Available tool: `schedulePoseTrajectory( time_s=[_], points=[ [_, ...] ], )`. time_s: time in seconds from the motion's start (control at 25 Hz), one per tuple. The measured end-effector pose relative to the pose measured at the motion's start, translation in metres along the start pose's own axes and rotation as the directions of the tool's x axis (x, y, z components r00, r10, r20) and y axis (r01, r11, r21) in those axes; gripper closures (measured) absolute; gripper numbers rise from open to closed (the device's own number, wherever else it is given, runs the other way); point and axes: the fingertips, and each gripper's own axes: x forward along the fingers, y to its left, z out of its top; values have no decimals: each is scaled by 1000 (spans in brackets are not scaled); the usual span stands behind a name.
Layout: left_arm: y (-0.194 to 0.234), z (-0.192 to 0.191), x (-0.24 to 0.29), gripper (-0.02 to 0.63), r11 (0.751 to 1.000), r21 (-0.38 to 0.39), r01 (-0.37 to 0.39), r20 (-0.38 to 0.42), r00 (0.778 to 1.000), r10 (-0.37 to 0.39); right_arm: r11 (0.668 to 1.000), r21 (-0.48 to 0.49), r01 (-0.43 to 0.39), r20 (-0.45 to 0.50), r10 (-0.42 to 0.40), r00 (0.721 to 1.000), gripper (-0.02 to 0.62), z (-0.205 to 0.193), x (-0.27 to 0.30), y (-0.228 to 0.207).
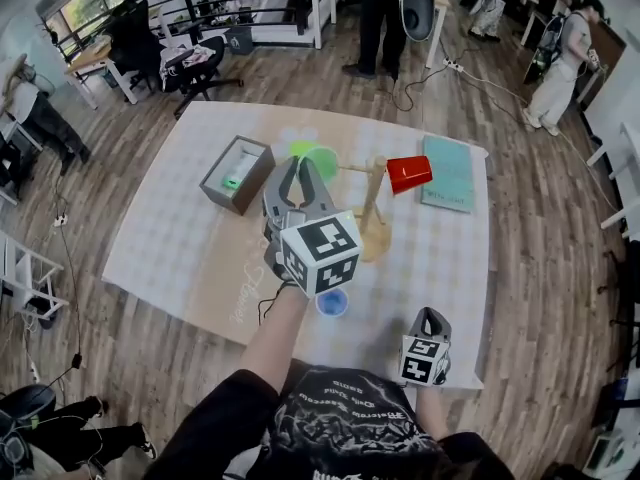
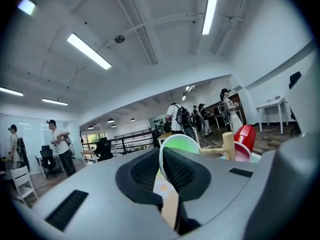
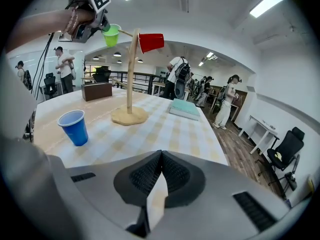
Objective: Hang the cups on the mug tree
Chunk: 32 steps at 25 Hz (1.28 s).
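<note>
Clutter to the left of the left gripper (image 1: 298, 163) is one grey open-topped box (image 1: 237, 175), well clear of it. That gripper points level and pinches the rim of a green plastic cup (image 2: 181, 143), held up off the table (image 1: 190, 258). Just to its right, the free peg (image 1: 355, 169) of the wooden mug tree (image 1: 372, 203) runs sideways from the trunk, its tip at the cup; whether they touch I cannot tell. A red plastic cup (image 1: 409, 173) hangs on the trunk's far side, out of the way. A blue plastic cup (image 1: 332, 302) stands below, nearer the person. The right gripper (image 3: 159, 171), pressed together and empty, is farther from the peg. A teal book (image 1: 448, 173) lies beyond it.
</note>
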Motion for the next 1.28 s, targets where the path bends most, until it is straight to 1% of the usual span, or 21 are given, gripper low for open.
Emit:
schedulePoseTrajectory(
  time_s=[0.12,0.28,0.36,0.56,0.8,1.04,1.28],
  points=[
    [-5,4,-3,566,999,39,-9,19,1000,9,1000,-3,0,2,0,1000,586,1,1,-1],
    [-12,11,-9,566,991,126,-37,61,998,30,1000,-3,-6,2,6,1000,586,2,1,0],
    [-18,11,-10,565,987,154,-39,67,997,28,1000,-6,-11,0,11,1000,586,1,2,1],
    [-29,6,-14,560,987,156,-21,56,998,12,1000,-3,-17,3,17,1000,586,2,0,3],
    [-43,5,-17,552,977,213,-10,61,998,-3,1000,-18,-15,9,15,1000,586,3,0,1],
    [-58,-2,-19,546,970,243,10,54,998,-24,1000,-14,-19,-1,19,1000,586,-1,0,1],
    [-63,0,-21,543,963,270,9,65,997,-28,1000,-22,-20,-4,20,1000,586,-1,1,1]
  ],
)
